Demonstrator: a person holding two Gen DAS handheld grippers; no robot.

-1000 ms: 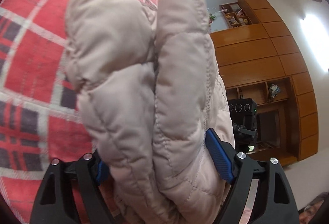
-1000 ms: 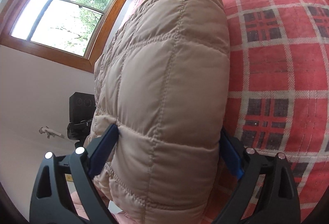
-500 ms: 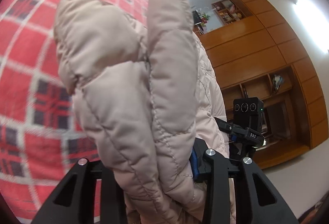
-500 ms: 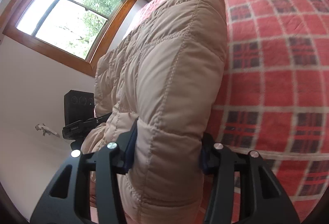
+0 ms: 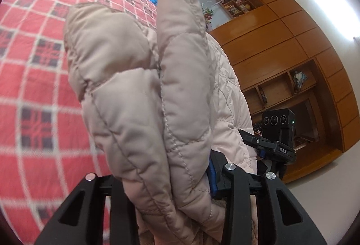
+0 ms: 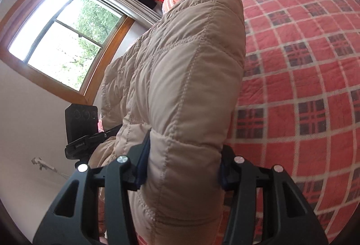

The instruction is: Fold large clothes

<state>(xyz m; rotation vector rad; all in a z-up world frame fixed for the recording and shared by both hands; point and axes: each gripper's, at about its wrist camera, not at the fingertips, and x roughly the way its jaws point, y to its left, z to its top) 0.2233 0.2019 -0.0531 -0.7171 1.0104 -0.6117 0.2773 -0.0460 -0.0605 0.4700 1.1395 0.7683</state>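
jacket held up for folding, above the red plaid bedspread (image 5: 40,92).
left gripper (image 5: 166,179) and right gripper (image 6: 182,166) each pinch a doubled edge of the beige quilted puffer jacket (image 6: 180,78), keeping its layers together.

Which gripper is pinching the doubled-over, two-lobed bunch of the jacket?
The left gripper: two separate puffy folds of the quilted jacket stand between its fingers. The right gripper clamps one smooth, single padded fold.
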